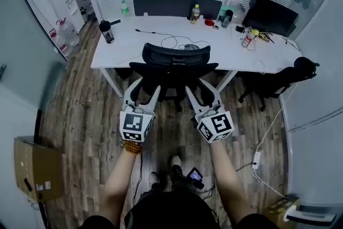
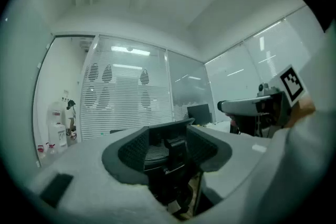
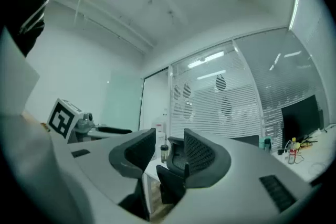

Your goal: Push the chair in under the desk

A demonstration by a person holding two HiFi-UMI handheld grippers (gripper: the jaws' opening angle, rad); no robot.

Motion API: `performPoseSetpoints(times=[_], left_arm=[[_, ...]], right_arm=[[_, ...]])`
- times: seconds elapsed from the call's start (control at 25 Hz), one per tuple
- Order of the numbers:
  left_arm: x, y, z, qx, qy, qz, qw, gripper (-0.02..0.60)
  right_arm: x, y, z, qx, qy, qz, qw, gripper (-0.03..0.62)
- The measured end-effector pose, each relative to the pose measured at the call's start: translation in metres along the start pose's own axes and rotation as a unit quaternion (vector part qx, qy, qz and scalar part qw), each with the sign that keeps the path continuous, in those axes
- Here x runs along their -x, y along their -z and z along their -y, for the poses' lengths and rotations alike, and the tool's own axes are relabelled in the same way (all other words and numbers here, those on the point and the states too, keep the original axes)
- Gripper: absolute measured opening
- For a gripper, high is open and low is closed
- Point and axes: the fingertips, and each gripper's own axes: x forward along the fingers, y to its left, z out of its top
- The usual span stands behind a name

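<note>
My left hand-held gripper (image 1: 142, 95) and right hand-held gripper (image 1: 202, 95) stand spread, empty. I should press evenly on the black mesh office chair (image 1: 174, 59) just ahead, toward the white tabletop (image 1: 128, 46).

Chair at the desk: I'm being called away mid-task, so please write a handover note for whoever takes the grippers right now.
Left gripper: open, nothing held, aimed at the back of the chair.
Right gripper: open, nothing held, aimed likewise.
The chair stands at the near edge of the white desk, back toward you. Whether either gripper touches it is unclear.
Done: both grippers lined up behind the chair.
Left: probably the push itself. First check how far the seat already sits under.
</note>
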Motion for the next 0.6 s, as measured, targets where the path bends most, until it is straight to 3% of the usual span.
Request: performPoseSetpoints(times=[0.16,0.36,0.6], left_arm=[[0.045,-0.008,0.017,0.009,-0.024,0.028,0.9993,0.207],[0.096,-0.001,0.032,0.015,-0.034,0.041,0.9985,0.186],[0.146,0.015,0.035,0.031,-0.046,0.039,0.9977,0.158]], right_arm=[[0.022,-0.007,-0.043,-0.025,0.056,0.021,0.998,0.164],[0.054,0.01,-0.084,-0.099,0.118,0.019,0.988,0.148],[0.079,0.036,-0.141,-0.022,0.145,-0.016,0.989,0.126]])
